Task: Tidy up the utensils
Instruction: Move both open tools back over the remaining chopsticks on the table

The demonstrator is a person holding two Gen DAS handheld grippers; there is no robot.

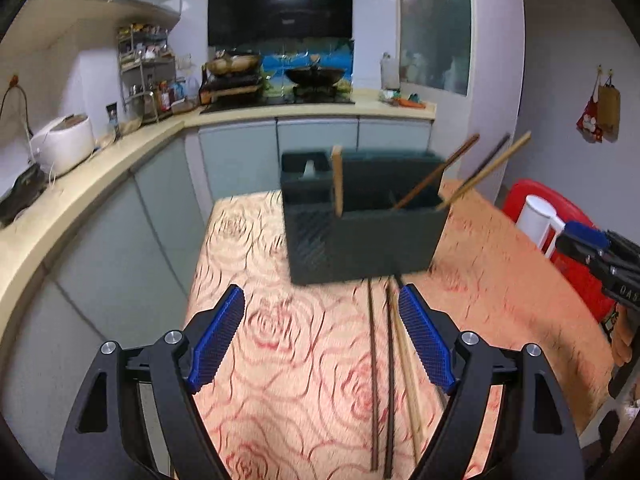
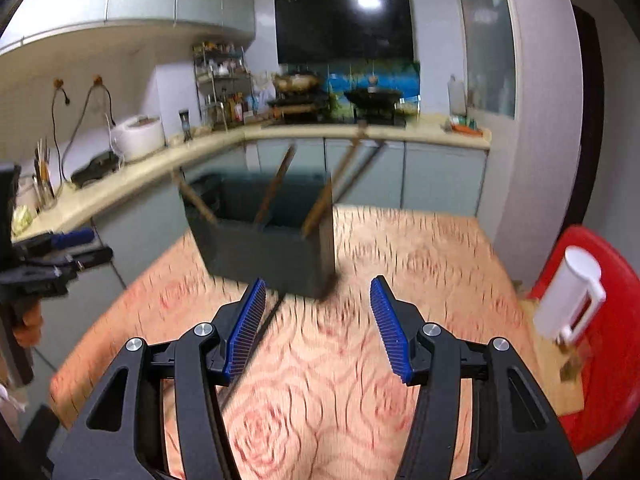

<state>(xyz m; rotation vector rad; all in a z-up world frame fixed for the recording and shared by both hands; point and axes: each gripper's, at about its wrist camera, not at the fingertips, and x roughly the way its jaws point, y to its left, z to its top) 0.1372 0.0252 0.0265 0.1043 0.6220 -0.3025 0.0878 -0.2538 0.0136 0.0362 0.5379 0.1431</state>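
My left tongs (image 1: pixel 322 336): they are spread wide, with nothing pinched. The blue pads (image 1: pixel 218 340) stand far apart over the worktop.

My right tongs (image 2: pixel 318 328): they are spread too, and nothing is between the blue pads (image 2: pixel 246 326). In the left view, they poke in at the right edge, with a bit of my hand (image 1: pixel 624 344) under them.

Worktop (image 1: pixel 280 360): it has a cloth with pink and red roses on it.

Holder box (image 1: pixel 360 216): a dark box with an open top stands on the worktop, ahead of both my tongs. It has more than one part inside.

Chopsticks in the box (image 1: pixel 436 174): some long sticks stand in it already. One pale stick (image 1: pixel 338 184) is nearly straight up near the middle wall. The others lean out to the right side. They look blurry, so I cannot count them for sure.

Chopsticks on the worktop (image 1: pixel 390 360): three long sticks lie flat on the rose cloth, just in front of the box. Two are dark and one is pale. They lie side by side, close to the right pad of my left tongs. I cannot tell if the pad touches them.

Red chair (image 2: pixel 600 320): it is next to the worktop on the right. A white jug (image 2: pixel 572 300) sits on it.

Behind: a kitchen counter (image 1: pixel 120 152) with a white rice cooker (image 1: pixel 64 144), and a stove with a black wok (image 1: pixel 314 76).
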